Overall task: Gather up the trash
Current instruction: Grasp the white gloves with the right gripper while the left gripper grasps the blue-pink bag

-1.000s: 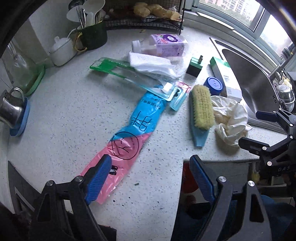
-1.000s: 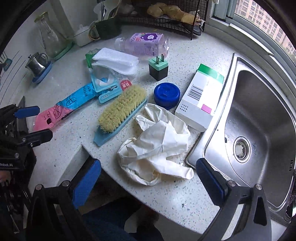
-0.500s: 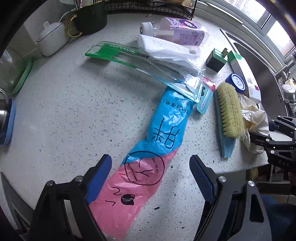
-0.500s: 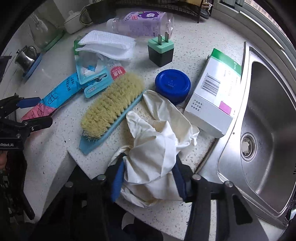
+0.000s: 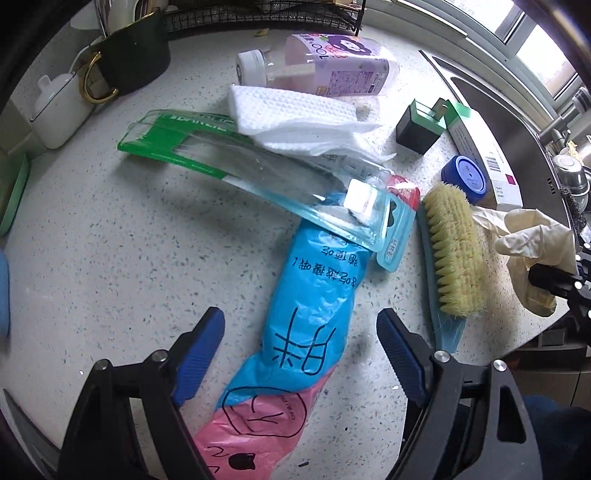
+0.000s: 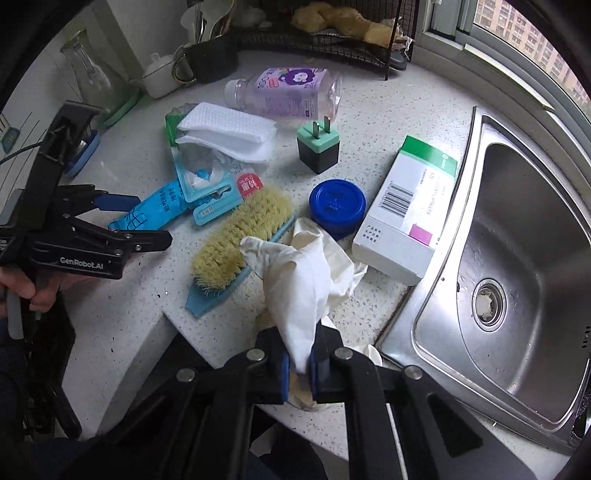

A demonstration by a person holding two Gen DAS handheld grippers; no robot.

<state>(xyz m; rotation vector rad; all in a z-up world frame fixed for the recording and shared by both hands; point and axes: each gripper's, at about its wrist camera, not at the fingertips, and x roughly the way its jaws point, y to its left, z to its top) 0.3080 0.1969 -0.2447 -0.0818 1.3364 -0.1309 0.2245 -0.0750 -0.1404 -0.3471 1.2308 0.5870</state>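
Near the counter's front edge, beside the brush, my right gripper has just clamped shut on the limp glove; it is light and floppy, so a bunched fold holds best. My left gripper, closing slightly, stands wide astride the crinkly plastic bag, not yet pinching it.

Soft daylight came from the window; shadows stayed faint, fisheye edges curved darkly, with slight blur leftward.

Blue-and-pink wrapper, cream glove, yellow-bristled brush.
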